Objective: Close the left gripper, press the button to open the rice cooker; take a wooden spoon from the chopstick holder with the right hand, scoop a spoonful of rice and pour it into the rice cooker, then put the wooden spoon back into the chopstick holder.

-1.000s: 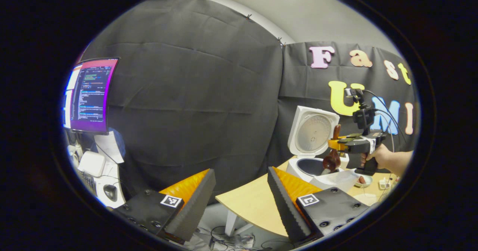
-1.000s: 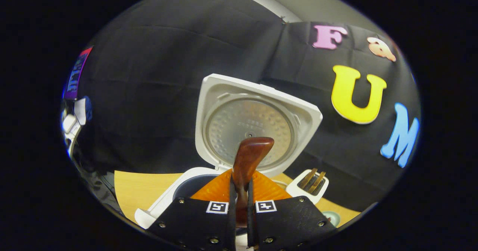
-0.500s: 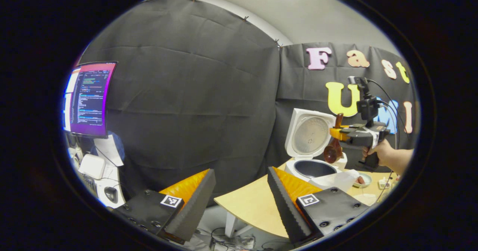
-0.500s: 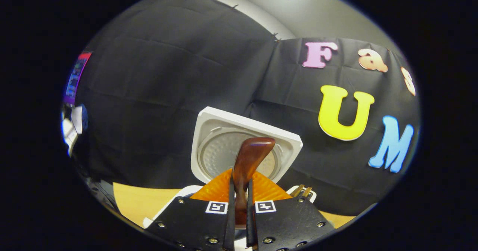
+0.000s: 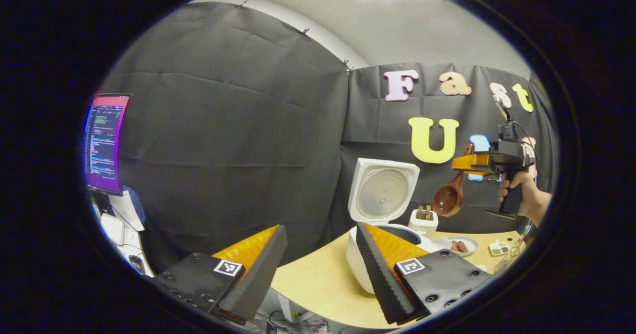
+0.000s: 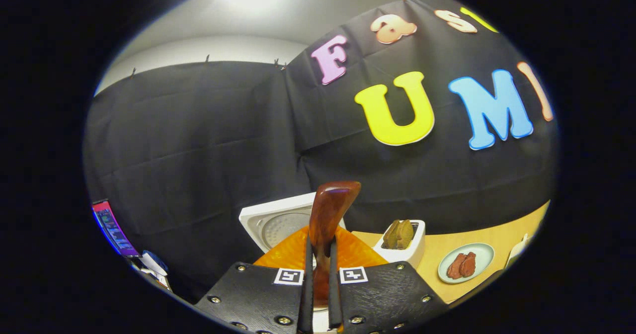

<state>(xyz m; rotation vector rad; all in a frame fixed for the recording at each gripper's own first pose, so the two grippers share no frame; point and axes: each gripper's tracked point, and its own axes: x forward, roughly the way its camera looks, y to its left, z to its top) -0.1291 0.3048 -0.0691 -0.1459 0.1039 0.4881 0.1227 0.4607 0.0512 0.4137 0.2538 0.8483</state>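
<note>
The right gripper (image 5: 466, 163), clamped on the wooden spoon (image 5: 448, 200), has lifted away from the rice cooker (image 5: 380, 209) and now hangs above the chopstick holder (image 5: 423, 221) (pouring looks done). Returning the spoon seems next. The left gripper (image 5: 318, 269) idles with fingers apart.

A recording booth in a lab, dressed as a kitchen corner: black cloth wall (image 5: 238, 140) clipped up under a grey ceiling, a lit computer monitor (image 5: 102, 142) beside it, loose cables, and a light wooden table (image 5: 318, 279) carrying a white rice cooker (image 5: 380, 209).
</note>
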